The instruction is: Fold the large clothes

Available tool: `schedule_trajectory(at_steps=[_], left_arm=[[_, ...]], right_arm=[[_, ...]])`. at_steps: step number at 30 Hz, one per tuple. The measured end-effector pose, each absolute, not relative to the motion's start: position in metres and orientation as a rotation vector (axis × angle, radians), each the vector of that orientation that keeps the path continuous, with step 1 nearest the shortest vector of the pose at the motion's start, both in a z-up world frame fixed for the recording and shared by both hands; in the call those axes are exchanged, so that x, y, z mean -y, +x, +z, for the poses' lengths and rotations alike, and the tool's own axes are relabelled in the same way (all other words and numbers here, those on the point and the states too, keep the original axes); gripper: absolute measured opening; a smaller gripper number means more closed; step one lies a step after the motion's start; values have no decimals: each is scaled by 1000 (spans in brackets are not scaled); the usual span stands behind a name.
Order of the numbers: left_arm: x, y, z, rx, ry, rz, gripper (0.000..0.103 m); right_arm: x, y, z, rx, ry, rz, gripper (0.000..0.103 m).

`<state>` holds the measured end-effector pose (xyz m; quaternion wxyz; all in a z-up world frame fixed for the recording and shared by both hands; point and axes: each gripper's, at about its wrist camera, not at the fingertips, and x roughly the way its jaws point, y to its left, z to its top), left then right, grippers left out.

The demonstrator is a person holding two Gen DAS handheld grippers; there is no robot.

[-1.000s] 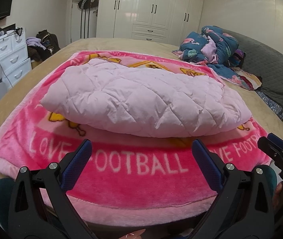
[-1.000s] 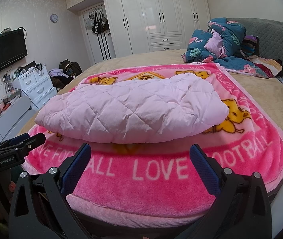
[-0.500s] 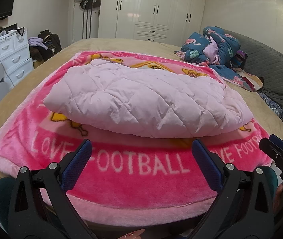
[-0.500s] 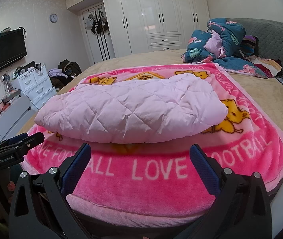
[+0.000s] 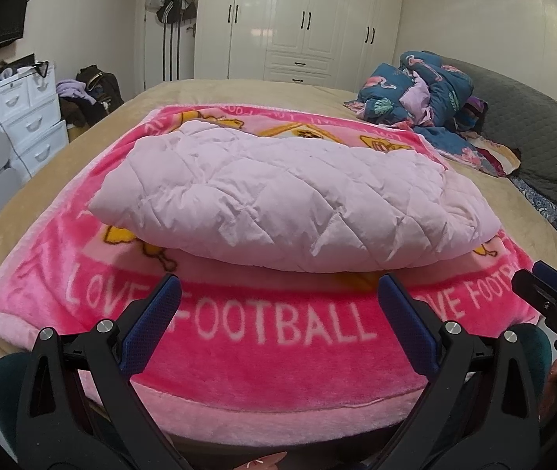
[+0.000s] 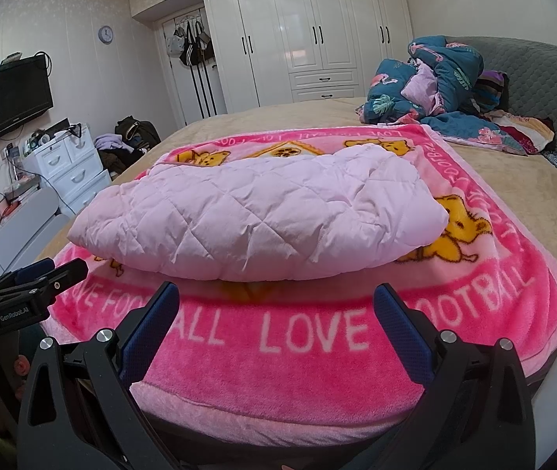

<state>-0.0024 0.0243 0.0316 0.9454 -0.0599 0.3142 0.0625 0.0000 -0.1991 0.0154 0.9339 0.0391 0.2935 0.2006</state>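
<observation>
Spreading under everything is the tan bed (image 6: pixel 513 211), and on it my bright pink fleece blanket (image 5: pixel 278 356) lies flat, printed with yellow cartoon bears and white capitals. From my left wrist view I read "LOVE FOOTBALL" along its near border; from the right wrist view "LOVE" is plain, with "FOOTBALL" curving off to the right. Resting on the middle of that blanket is the pale pink quilted garment (image 5: pixel 290 203), folded into a puffy bundle with its edges stacked, well away from either claw.

At the far right of the bed a heap of blue flamingo-print bedding (image 6: pixel 435 78) sits against the grey headboard (image 6: pixel 544 74).

My left gripper (image 5: pixel 278 313) hangs over the blanket's near edge with its blue-padded fingers spread wide, holding nothing. My right gripper (image 6: pixel 276 313) is likewise gaping and empty. The left one shows at the edge of the right wrist view, its black body lettered "GenRobot.AI".
</observation>
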Motion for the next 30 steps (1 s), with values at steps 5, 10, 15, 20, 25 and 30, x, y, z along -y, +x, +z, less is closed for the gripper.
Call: schedule_trajectory(at_steps=[5,10,15,20,25,30], left_arm=[[-22,-2,31,-649,-132,106,94],[-22,-1,24,-671,-137,101,94],[-59,6,17,-706,-212,172,94],[-180,32,24,-694,-256,388,94],[-360,72,8,-754,-270,724,94],[-481,112,-52,-932,-285,850,94]], right_arm=[[200,-3,16,-600,71,396,99],[212,-5,15,-598,88,357,99],[258,-4,17,-555,143,236,99],[407,17,-16,-605,259,-234,99],[591,16,-104,-778,351,-781,99],[685,-14,-151,-851,516,-995,99]])
